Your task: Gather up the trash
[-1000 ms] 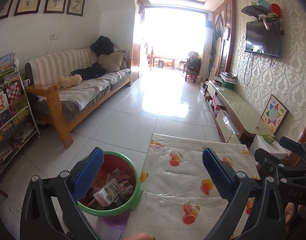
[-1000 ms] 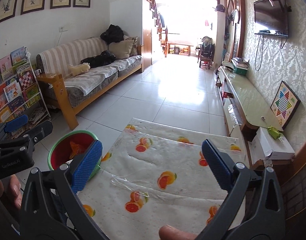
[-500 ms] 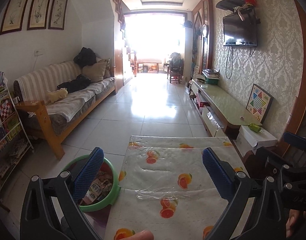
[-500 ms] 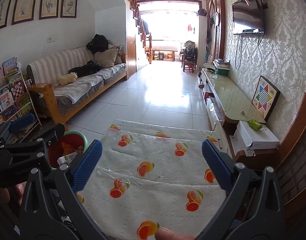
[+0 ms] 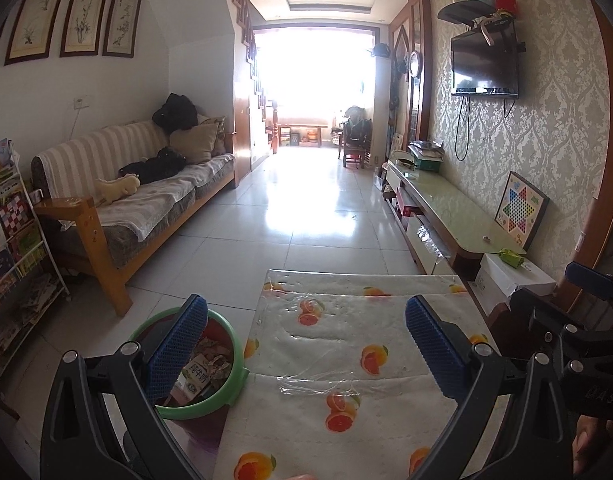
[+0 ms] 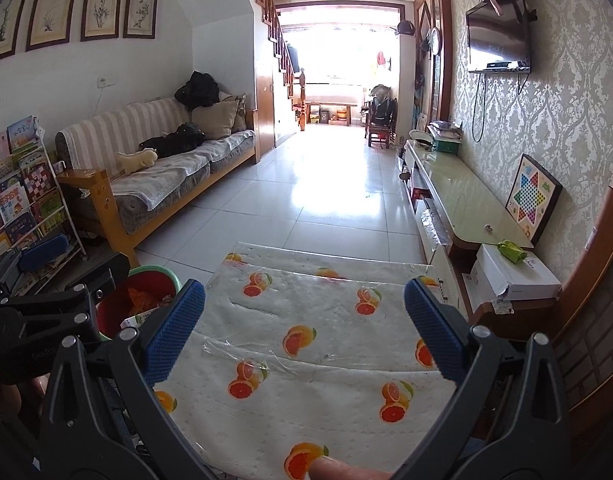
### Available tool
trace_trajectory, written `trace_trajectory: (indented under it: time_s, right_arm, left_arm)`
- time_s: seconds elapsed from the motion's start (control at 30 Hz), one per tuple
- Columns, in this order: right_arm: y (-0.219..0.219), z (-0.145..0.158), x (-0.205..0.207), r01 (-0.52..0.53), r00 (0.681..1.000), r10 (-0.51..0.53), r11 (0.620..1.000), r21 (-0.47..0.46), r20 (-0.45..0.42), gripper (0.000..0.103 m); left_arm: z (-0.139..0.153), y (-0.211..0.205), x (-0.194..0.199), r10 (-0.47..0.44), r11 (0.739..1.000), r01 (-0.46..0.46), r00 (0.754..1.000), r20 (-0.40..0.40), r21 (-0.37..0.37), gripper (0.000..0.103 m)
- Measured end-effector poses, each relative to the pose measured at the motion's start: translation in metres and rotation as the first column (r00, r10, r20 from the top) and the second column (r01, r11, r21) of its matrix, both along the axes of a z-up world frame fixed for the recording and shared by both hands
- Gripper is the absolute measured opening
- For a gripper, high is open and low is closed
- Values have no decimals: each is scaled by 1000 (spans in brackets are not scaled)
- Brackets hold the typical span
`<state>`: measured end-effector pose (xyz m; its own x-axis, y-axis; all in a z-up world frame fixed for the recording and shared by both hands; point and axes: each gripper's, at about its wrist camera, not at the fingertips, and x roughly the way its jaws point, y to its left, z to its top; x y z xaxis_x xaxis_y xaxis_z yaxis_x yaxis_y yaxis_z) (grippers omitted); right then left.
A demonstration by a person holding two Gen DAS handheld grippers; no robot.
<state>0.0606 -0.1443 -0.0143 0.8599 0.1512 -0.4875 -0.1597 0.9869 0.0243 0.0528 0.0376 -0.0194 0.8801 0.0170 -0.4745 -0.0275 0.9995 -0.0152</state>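
While both tools hang above the table (image 5: pixel 346 360) with its orange-print cloth, I see my left gripper (image 5: pixel 306 344) spread wide and holding nothing; my right gripper (image 6: pixel 304 324) gapes just as wide, also holding nothing; the trash bin (image 5: pixel 230 384), green-rimmed and red inside, stands on the floor just beside the table's left edge; the left view looks down into it and shows a milk carton (image 5: pixel 194 374) among crumpled wrappers; the right view hides most of the bin (image 6: pixel 154 280) behind the other tool, yet shows a green packet (image 6: pixel 512 250) on a white box (image 6: pixel 514 276) at the right.
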Motion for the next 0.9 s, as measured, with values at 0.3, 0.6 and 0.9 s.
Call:
trace_trajectory:
  time_s: [0.3,0.6,0.9]
  right_arm:
    - [2,1,-1,-2,1000,2,1000,-5,-5,98]
    - [3,0,0,-1,1000,1,1000,-3,-11,98]
    - [4,0,2,-3,1000,3,1000,-5,-14,98]
  left_arm:
    - [1,3,0,3,1000,-3,1000,0,-4,95]
    - [1,0,0,0,1000,0,1000,2,-5,95]
    - [4,2,1,5,1000,-5,1000,4,-13,95]
